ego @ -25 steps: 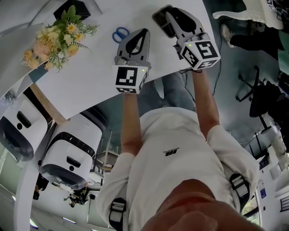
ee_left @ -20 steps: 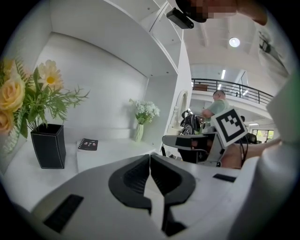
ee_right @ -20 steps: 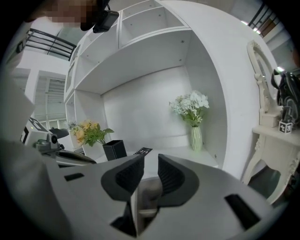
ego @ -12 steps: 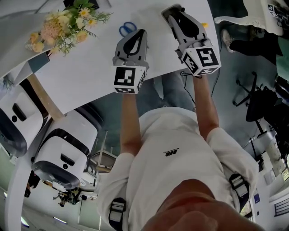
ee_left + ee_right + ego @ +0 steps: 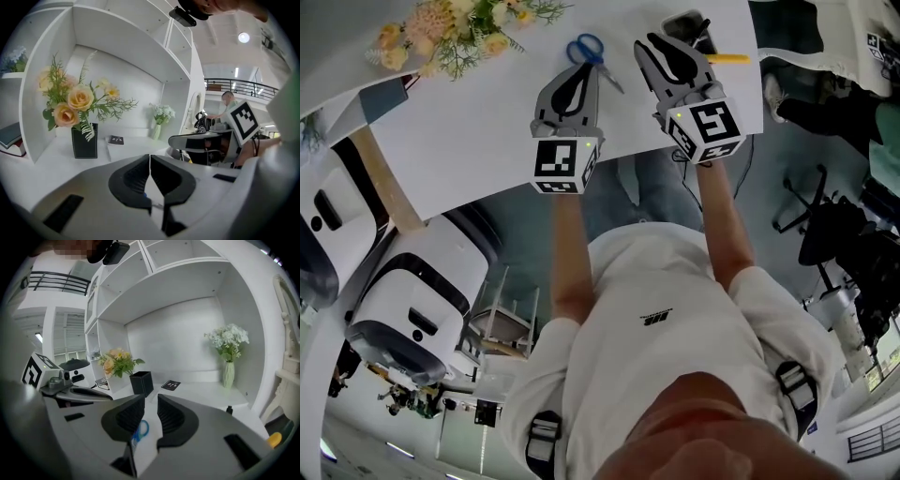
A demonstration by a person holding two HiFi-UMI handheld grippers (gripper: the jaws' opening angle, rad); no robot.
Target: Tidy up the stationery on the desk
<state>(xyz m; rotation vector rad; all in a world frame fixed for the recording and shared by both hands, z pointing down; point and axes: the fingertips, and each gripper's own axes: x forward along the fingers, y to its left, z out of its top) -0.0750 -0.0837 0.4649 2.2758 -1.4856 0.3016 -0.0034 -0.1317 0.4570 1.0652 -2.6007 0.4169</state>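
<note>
Blue-handled scissors [image 5: 588, 51] lie on the white desk [image 5: 478, 131], just beyond my left gripper [image 5: 578, 71], whose jaws are shut with nothing in them. In the right gripper view the scissors' blue loop [image 5: 140, 429] shows low down through the gap of my right gripper [image 5: 151, 405], which stands narrowly open and empty. A yellow pen [image 5: 727, 58] lies to the right of my right gripper [image 5: 664, 45], and its yellow end [image 5: 275, 439] shows at the edge of the right gripper view. In the left gripper view the jaws of my left gripper [image 5: 150, 161] meet in a thin line.
A black vase of roses [image 5: 84, 139] stands on the desk under white shelves, with a black notebook [image 5: 115, 139] and a white vase of flowers [image 5: 228, 373] farther back. A dark container [image 5: 686, 21] sits behind the right gripper. Chairs and white machines stand on the floor around the desk.
The head view has tilted so more of the desk shows: the scissors now lie in full view and the yellow pen has appeared. Both grippers sit lower over the desk's near edge.
</note>
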